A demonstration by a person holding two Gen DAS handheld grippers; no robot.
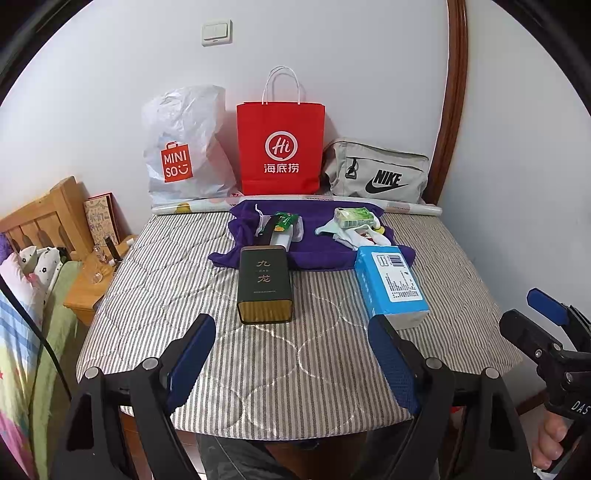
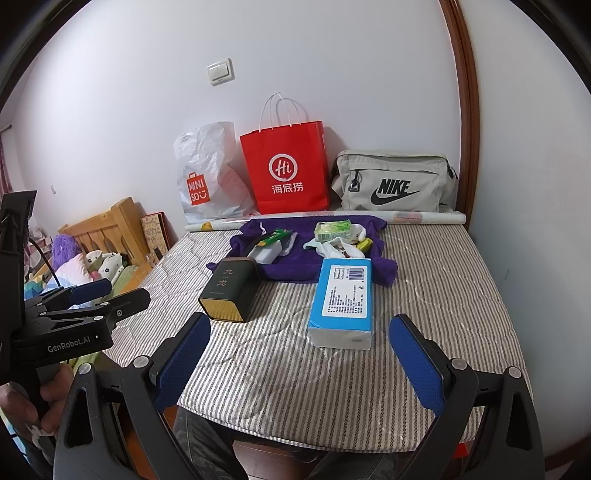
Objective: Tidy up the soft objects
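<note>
Black clamp-style grippers — left gripper [image 1: 291, 354], right gripper [image 2: 299, 354] — blue textured pads, silver screws.

white wall [image 1: 332, 44] (light switch [image 1: 217, 32]), wooden headboard [image 1: 44, 218].

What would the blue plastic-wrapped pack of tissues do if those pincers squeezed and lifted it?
The blue plastic-wrapped tissue pack would probably dent under the pads, since its white end looks like soft stacked paper. It likely feels light for its bulk. The glossy wrap may slip a little. Lying flat on the striped mattress, it shouldn't roll.

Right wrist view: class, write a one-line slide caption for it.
Open right tool above a striped mattress, facing a blue tissue pack and dark tin.
</note>
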